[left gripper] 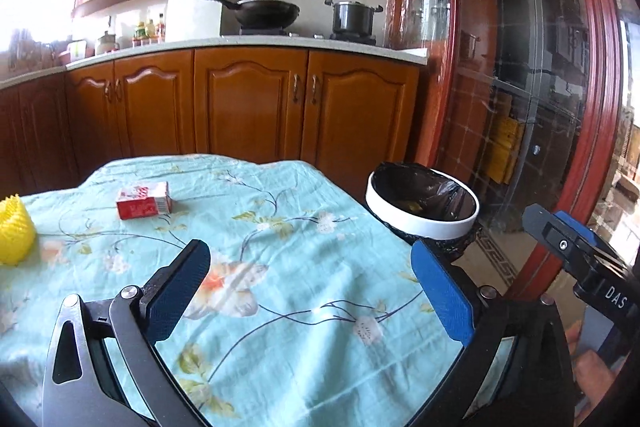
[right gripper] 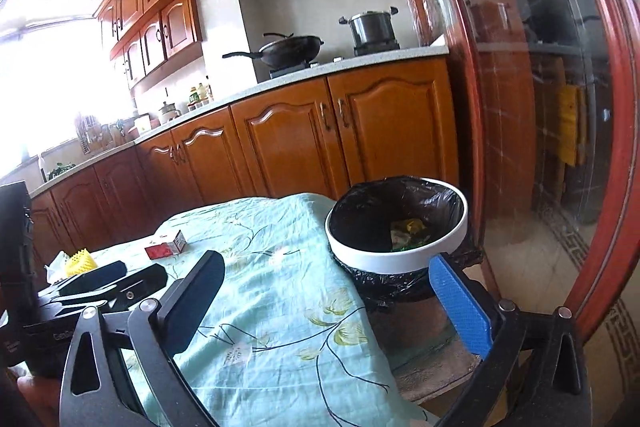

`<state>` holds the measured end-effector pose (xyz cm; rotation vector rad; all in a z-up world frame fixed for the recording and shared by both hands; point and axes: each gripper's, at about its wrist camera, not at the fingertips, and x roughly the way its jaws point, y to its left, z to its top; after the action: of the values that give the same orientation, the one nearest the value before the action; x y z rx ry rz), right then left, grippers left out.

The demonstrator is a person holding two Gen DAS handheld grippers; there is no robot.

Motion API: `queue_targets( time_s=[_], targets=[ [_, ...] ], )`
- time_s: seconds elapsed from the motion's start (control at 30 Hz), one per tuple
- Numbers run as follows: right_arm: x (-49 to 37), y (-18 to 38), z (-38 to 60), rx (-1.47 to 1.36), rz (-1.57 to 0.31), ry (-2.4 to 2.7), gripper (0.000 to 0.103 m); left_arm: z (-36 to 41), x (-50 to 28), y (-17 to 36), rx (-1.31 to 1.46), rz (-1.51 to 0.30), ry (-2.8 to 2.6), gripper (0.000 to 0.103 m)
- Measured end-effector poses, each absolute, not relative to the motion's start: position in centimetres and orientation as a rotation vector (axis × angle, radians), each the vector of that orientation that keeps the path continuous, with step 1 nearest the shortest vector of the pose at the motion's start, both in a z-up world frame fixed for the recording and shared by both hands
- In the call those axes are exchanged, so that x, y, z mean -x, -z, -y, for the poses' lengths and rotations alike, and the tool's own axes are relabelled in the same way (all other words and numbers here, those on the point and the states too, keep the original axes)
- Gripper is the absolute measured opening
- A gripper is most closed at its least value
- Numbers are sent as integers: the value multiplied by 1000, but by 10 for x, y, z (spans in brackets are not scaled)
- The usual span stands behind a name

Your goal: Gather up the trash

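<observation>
- Wooden kitchen cabinets fill the middle of the left view; we see a wok and a pot above them.
- Our table, under a floral cloth, fills the lower half.
- The bin, black-lined, stands just beside the table's right edge, scraps inside.
- Our left gripper is spread wide, empty; our right gripper likewise.
- The red carton lies centre-left on the cloth.
- The yellow foam net sits at the left edge.
</observation>
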<state>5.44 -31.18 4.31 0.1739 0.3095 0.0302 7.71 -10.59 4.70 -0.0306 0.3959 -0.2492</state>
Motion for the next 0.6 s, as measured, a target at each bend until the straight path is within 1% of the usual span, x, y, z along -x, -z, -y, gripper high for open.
queue_targets(
  time_s=[0.1, 0.23, 0.6],
  targets=[
    [-41, -42, 303, -159, -250, -27, 103, 97, -62, -44, 9, -353, 205, 103],
    [-29, -36, 290, -108, -203, -26, 103, 85, -51, -34, 4, -354, 154, 103],
    [-18, -15, 280, -98, -209, -46, 103, 70, -39, -10, 7, -390, 88, 103]
  ],
)
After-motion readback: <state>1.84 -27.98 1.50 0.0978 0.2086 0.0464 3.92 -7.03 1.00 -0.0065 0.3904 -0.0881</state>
